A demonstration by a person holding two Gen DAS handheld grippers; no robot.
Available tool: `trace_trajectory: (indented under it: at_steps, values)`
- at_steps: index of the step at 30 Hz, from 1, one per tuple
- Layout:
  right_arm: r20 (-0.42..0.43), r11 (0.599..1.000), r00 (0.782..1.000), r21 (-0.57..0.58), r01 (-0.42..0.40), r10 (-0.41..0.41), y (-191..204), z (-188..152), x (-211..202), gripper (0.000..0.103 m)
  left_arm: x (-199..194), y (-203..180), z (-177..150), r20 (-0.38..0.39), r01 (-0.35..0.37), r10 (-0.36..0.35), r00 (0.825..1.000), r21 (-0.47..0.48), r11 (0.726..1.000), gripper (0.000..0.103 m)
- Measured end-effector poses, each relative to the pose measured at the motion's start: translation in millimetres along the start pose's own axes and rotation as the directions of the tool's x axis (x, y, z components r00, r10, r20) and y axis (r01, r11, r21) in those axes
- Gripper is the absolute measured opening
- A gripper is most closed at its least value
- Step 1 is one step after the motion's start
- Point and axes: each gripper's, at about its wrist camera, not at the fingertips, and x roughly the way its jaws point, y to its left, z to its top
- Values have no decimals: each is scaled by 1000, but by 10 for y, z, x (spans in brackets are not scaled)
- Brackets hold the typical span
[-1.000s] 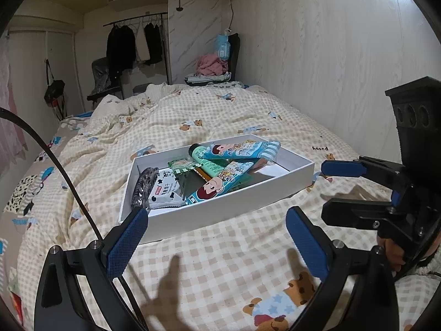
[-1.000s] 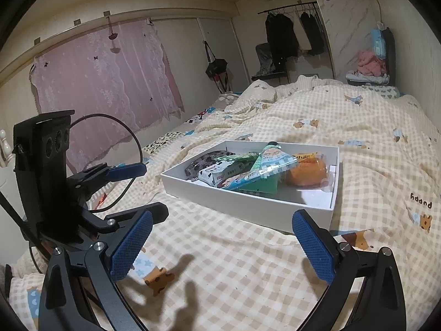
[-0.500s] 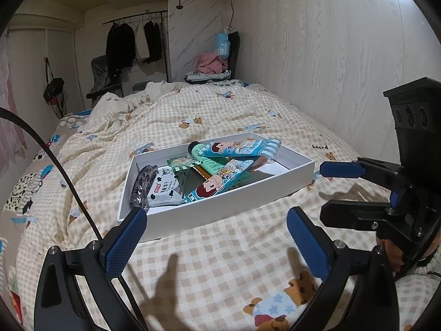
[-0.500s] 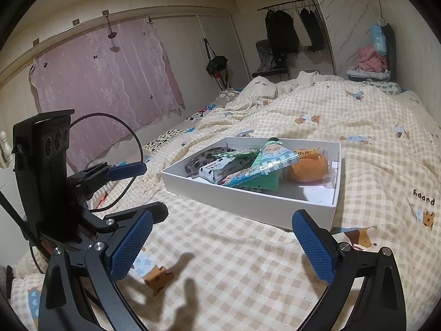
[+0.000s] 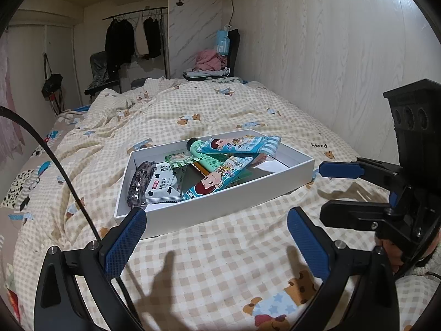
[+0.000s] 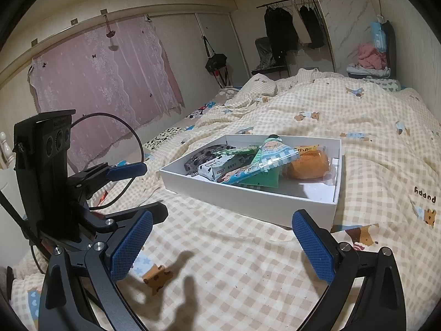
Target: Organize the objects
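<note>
A: What filled most of the frame?

B: A bed (image 5: 220,104) under a checked cover with bear prints ran from the lower edge to the upper centre in both views. A pink curtain (image 6: 104,82) hung at the upper left of the right wrist view, and dark clothes on a rail (image 5: 132,38) were at the upper centre of the left wrist view.

A: Where was the box?

B: A shallow white box (image 5: 209,207) rested on the cover at the centre of the left wrist view; in the right wrist view the box (image 6: 248,195) sat just right of centre.

A: Contents, largest first?

B: Two tubes with a cartoon face lay crossed. The upper tube (image 5: 234,144) pointed to the right rim; the lower tube (image 5: 217,178) angled toward the near wall. A white packet with black patches (image 5: 162,184) lay left of them, touching a dark hair clip (image 5: 137,182) against the left wall. A small green sachet (image 5: 179,158) sat behind the packet. An orange wrapped bun (image 6: 308,165) occupied the right end in the right wrist view.

A: State of the grippers?

B: The left gripper (image 5: 217,241) was at the lower centre, fingers spread wide, holding nothing, just short of the box's near wall. The right gripper (image 6: 222,244) was likewise spread and empty, near the box.
</note>
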Motion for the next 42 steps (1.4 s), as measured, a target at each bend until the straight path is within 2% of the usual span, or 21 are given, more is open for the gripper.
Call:
trace_trajectory:
  at_steps: [38,42]
  values:
    - [2,1000,1000,4,-1,1,5,-3,2,102,10,-125,-5,-13,-11,11,1000,67,998,103]
    - [2,1000,1000,3,-1,1,6,-2,0,102,-2,-116,-5,-6,9,-9,1000,54,999,103]
